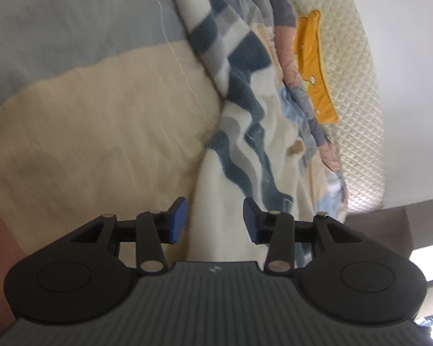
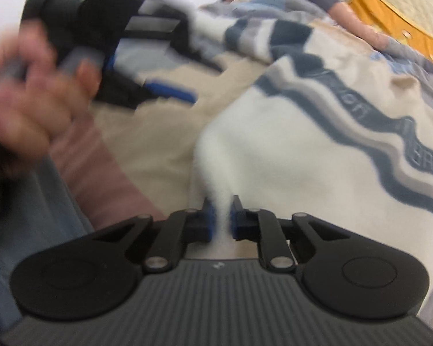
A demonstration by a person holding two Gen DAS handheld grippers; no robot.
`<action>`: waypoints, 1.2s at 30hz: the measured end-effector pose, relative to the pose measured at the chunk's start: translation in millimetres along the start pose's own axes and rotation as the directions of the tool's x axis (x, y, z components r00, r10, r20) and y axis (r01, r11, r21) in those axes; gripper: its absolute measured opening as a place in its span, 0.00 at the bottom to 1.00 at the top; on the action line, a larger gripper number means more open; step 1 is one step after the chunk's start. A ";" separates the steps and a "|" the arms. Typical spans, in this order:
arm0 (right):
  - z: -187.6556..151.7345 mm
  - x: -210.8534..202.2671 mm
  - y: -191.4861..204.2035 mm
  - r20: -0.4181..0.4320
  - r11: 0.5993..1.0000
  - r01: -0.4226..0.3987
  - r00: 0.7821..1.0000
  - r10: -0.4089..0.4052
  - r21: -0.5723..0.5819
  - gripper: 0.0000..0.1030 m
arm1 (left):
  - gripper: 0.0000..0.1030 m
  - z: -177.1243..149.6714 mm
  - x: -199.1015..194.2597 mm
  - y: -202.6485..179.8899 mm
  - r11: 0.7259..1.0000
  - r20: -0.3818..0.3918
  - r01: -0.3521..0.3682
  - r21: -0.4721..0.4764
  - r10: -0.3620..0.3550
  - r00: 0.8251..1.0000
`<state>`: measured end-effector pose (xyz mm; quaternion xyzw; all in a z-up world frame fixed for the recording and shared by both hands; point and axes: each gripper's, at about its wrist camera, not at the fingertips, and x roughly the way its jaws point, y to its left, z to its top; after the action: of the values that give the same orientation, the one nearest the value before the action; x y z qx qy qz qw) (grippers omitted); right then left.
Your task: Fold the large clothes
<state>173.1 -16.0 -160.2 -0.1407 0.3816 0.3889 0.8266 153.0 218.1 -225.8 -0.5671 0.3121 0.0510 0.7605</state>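
A cream fleece garment (image 1: 239, 155) with wavy navy and grey stripes lies bunched on a bed. My left gripper (image 1: 215, 220) is open, its blue pads (image 1: 179, 216) apart just over the garment's cream edge, holding nothing. In the right wrist view my right gripper (image 2: 222, 219) is shut on a pinched fold of the same cream garment (image 2: 303, 150), which spreads away to the right. The left gripper (image 2: 158, 86) and the hand holding it (image 2: 29, 86) show blurred at the upper left of that view.
A beige sheet (image 1: 101, 144) and grey bedding (image 1: 57, 23) cover the bed on the left. A patterned blanket (image 1: 291, 57), a yellow cloth (image 1: 314, 66) and a quilted cream headboard (image 1: 355, 86) lie beyond the garment. A pink sleeve (image 2: 101, 178) crosses the lower left.
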 end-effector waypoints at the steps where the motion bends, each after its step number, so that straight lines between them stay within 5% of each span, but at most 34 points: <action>1: 1.2 -8.4 -13.8 0.020 0.998 -0.010 1.000 0.008 0.065 0.13 | 0.46 -1.8 1.9 -0.7 1.000 -0.010 0.015 -0.001 -0.015 1.000; 7: -12.1 -27.7 -90.0 0.087 0.905 -0.033 0.996 -0.005 0.423 0.13 | 0.46 -18.4 19.9 -17.3 0.995 -0.095 0.031 0.095 -0.022 0.995; 13: -32.9 -31.1 -127.0 0.086 0.799 0.010 0.993 -0.078 0.601 0.13 | 0.47 -39.5 36.1 -25.9 0.987 -0.177 0.031 0.158 -0.003 0.984; 19: -44.9 -27.6 -147.0 0.081 0.741 0.003 0.994 -0.077 0.672 0.13 | 0.47 -80.0 61.9 -20.0 0.996 -0.329 0.040 0.083 -0.011 0.944; 26: -58.0 -25.0 -166.0 0.097 0.659 -0.028 0.993 -0.069 0.751 0.13 | 0.49 -130.7 76.4 -10.0 0.999 -0.407 0.035 -0.041 -0.048 0.912; 32: -65.1 -25.8 -172.4 0.131 0.612 -0.072 0.990 -0.051 0.788 0.13 | 0.55 -179.5 82.6 -2.5 0.993 -0.438 0.003 -0.116 -0.054 0.897; 36: -69.3 -28.2 -174.0 0.154 0.592 -0.105 0.988 -0.033 0.799 0.13 | 0.51 -187.9 78.8 -2.5 0.987 -0.411 0.002 -0.161 -0.069 0.909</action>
<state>256.1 -182.3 -196.9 0.2854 0.4545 0.2010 0.8195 138.8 27.4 -296.1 -0.6288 0.4511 -0.0600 0.6305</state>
